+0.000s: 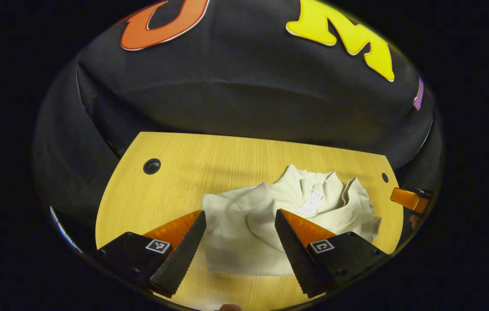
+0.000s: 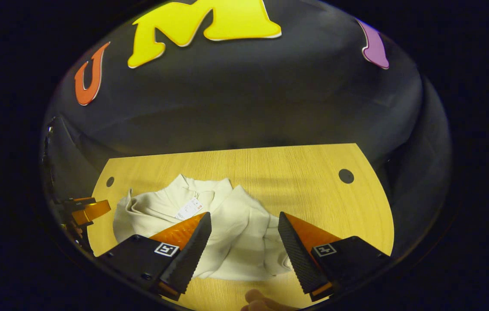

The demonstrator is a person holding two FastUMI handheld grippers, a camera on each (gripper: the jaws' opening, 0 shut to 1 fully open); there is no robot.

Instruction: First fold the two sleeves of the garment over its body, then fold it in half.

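Both the left gripper point(image 1: 240, 216) and right gripper point(image 2: 244, 218) hover with fingers spread wide, holding nothing. Beyond them the cream garment point(image 1: 244, 233) lies rumpled on the wooden table point(image 1: 227, 160): soft, light, likely best pinched at a hem or sleeve edge.

Both views are dim overall, with strong falloff toward the rim. Light falls from above and forward: the wooden table point(image 1: 227, 164) is the brightest surface, evenly lit, no glare. The cream garment point(image 1: 244, 233) shows soft shading in its folds and no blown highlights; its paper tag point(image 1: 311, 202) is too small to resolve. The booth wall sits in deep shadow with faint creases. Fisheye distortion bows the table edges in the 2 views. Focus is acceptable centrally; the fingertip point(image 2: 259, 300) at the bottom edge is blurred.
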